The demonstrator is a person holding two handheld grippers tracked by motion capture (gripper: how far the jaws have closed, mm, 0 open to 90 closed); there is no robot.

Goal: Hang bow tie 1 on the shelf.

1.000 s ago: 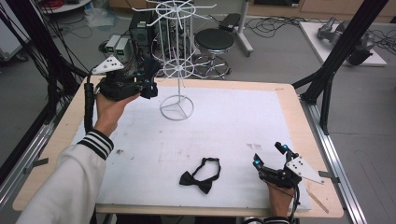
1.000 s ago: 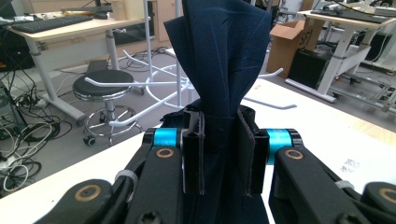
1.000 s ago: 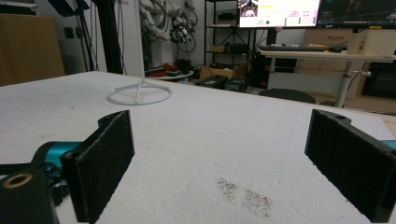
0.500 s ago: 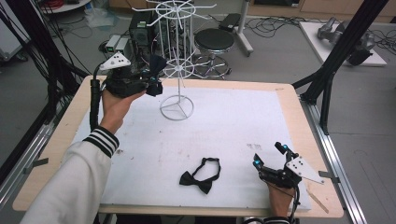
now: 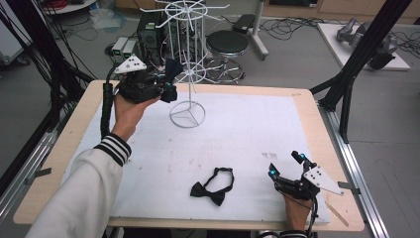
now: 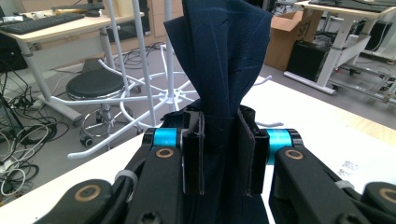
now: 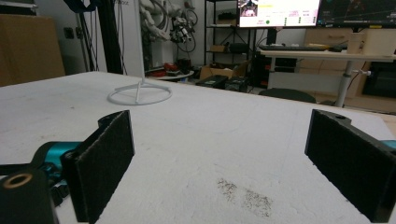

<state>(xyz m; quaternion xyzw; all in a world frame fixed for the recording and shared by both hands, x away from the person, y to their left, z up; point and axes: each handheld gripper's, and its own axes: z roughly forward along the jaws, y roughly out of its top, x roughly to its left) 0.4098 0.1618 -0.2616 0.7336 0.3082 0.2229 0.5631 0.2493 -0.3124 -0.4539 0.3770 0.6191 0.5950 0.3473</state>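
Note:
A dark navy bow tie [image 6: 224, 56] stands upright between the jaws of my left gripper [image 6: 219, 154], which is shut on it. In the high view this gripper [image 5: 167, 90] is at the table's far left, and its tie [image 5: 173, 69] sits just left of the white wire rack [image 5: 187, 74]. A black bow tie [image 5: 213, 186] lies flat on the white mat near the front. My right gripper [image 5: 286, 171] rests at the front right, to the right of that tie. Its jaws [image 7: 224, 163] stand wide open with bare mat between them.
The rack's ring base [image 5: 187, 116] stands on the white mat [image 5: 277, 124] at the back middle and also appears far off [image 7: 139, 95]. A black stool [image 5: 227, 44] stands behind the table. Black frame struts [image 5: 346, 84] rise at the table's right side.
My left gripper has moved a little to the right toward the rack, and the navy tie now stands up beside the wire arms. The right gripper has stayed still.

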